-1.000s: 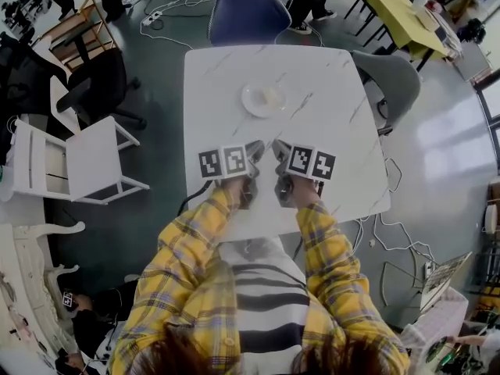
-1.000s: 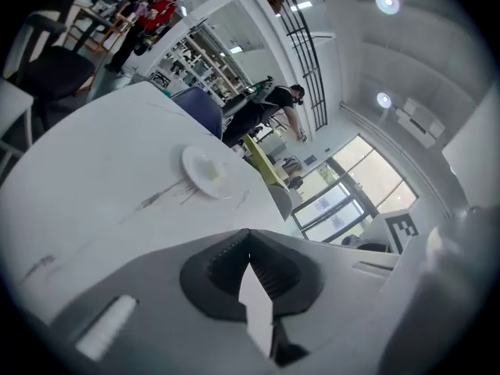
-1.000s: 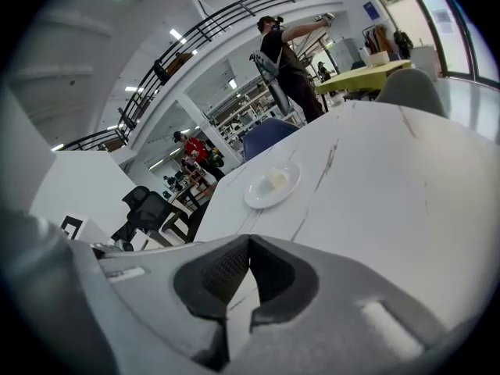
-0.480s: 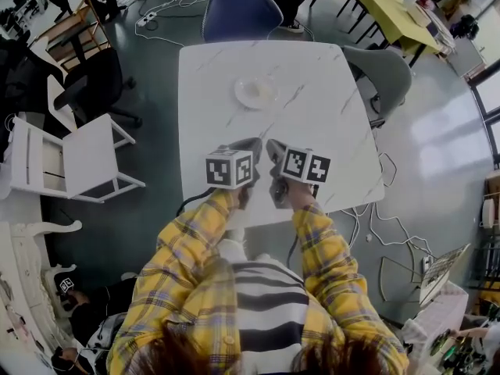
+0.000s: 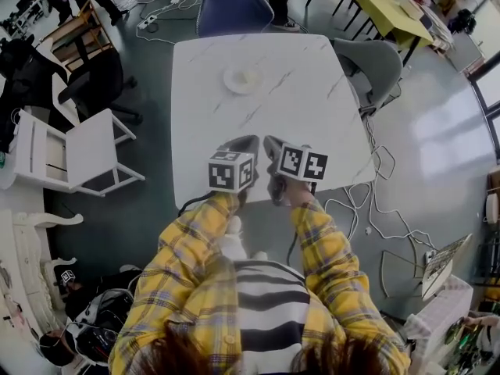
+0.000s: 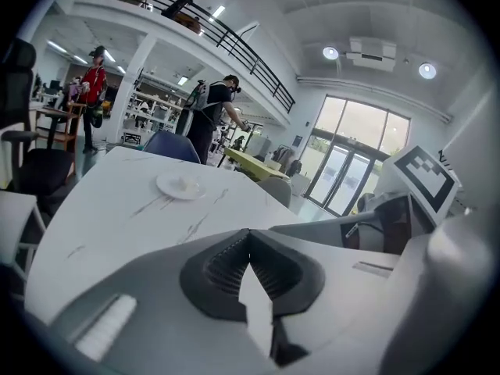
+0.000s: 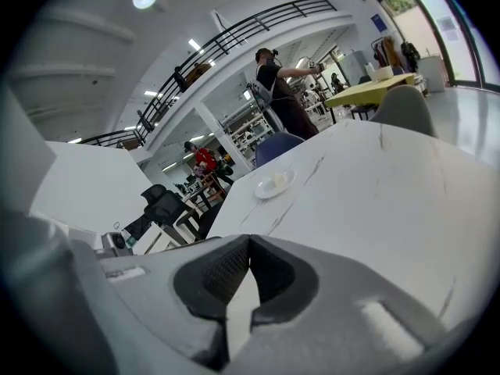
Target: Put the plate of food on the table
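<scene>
Nearest to me are my two yellow plaid sleeves (image 5: 187, 248), reaching out over the near edge of the white marble table (image 5: 305, 100). My left gripper (image 5: 241, 142) and my right gripper (image 5: 271, 145) hang side by side above that near edge, close together, with their marker cubes facing up at the head camera. In the left gripper view the jaws are pressed together at the tips with nothing between them. The right gripper view shows the same, jaws clenched on nothing. Both look out across the tabletop.

Farther out, the plate of food (image 5: 243, 78) rests flat on the table, toward its far side and slightly left of centre, well apart from both grippers. Something pale lies on it; I cannot tell what.

Past the far edge stands a blue chair (image 5: 234, 10), and a grey chair (image 5: 373, 61) sits at the far right corner. Left of the table is a white chair (image 5: 90, 155), with a black office chair (image 5: 94, 80) beyond it. A yellow table (image 5: 387, 10) stands far right, and a person in dark clothes (image 6: 211, 116) stands in the background.
</scene>
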